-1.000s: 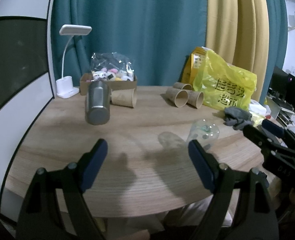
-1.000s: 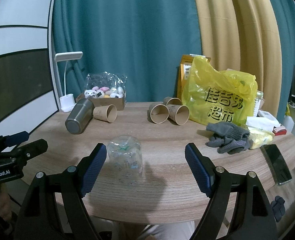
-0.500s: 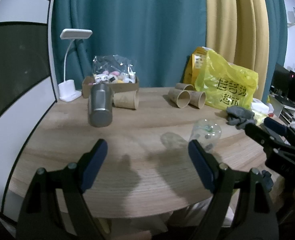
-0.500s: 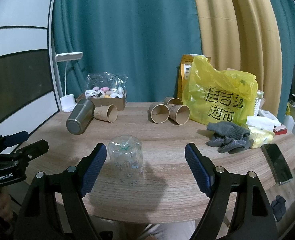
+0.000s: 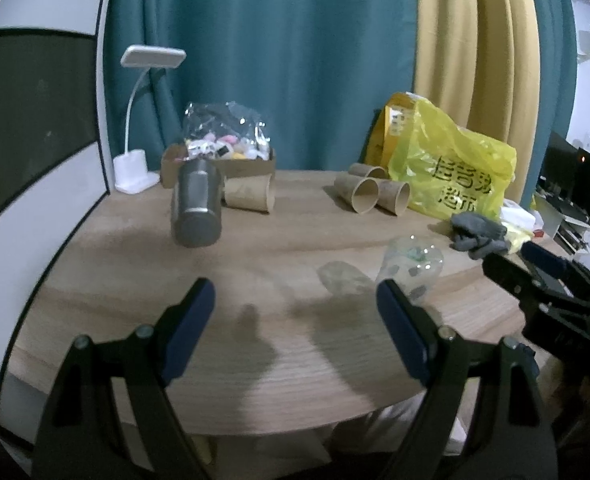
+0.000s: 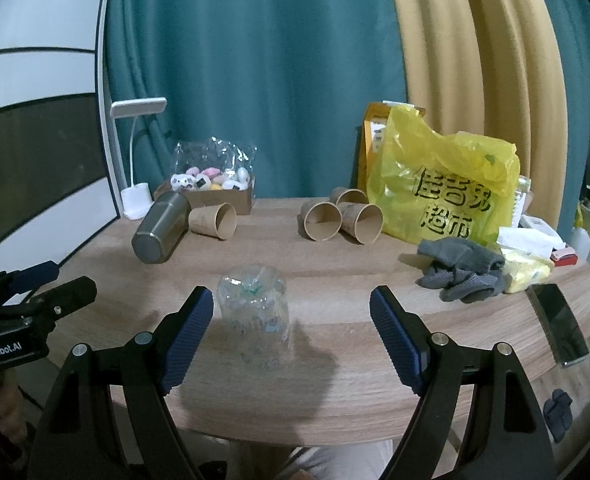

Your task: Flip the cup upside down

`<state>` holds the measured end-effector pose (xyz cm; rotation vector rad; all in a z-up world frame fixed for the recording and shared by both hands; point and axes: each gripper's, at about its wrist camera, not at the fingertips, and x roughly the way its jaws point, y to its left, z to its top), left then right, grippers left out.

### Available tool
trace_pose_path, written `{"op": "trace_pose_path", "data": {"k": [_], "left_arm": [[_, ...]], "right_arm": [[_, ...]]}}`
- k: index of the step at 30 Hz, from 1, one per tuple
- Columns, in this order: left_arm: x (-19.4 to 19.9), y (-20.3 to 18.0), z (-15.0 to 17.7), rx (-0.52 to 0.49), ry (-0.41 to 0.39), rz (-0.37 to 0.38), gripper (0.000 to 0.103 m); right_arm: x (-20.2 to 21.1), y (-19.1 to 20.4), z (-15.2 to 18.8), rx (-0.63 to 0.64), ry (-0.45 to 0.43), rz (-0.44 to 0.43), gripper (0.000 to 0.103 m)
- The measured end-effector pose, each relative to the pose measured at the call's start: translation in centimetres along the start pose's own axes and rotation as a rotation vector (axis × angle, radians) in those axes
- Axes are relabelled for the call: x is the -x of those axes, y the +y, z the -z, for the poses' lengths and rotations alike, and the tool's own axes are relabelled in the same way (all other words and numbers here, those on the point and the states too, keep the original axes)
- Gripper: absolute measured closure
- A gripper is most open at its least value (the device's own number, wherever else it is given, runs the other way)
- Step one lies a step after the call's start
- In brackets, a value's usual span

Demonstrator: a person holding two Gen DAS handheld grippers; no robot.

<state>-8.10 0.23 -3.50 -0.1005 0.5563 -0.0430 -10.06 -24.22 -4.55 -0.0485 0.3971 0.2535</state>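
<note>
underneath both grippers runs a round-edged wooden table (image 6: 335, 380) in pale oak grain, backed by teal curtains (image 6: 255, 80) and a mustard-yellow curtain (image 6: 475, 60). the right gripper (image 6: 291, 328) hangs with its jaws spread wide, holding nothing; the clear plastic cup (image 6: 255, 312) stands mouth-down on the table just ahead, near its left finger, apart from both pads. the left gripper (image 5: 295, 320) is likewise wide open and empty, with the cup (image 5: 413, 266) ahead and off to its right. farther ahead lie a steel tumbler (image 6: 161, 228) on its side, brown paper cups (image 6: 341, 220) tipped over, and a white desk lamp (image 6: 135, 160). to the right sit a yellow plastic bag (image 6: 443, 188) printed with black chinese characters, grey gloves (image 6: 461, 268) and a dark phone (image 6: 557, 324). the left gripper body, seen from the right wrist, reads "genrobot.ai".
</note>
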Motion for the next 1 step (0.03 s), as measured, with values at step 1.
{"op": "trace_pose_path", "data": {"k": [1], "left_arm": [[-0.19, 0.12, 0.16, 0.005, 0.008, 0.007, 0.019]], "right_arm": [[-0.33, 0.29, 0.15, 0.003, 0.011, -0.002, 0.02]]}}
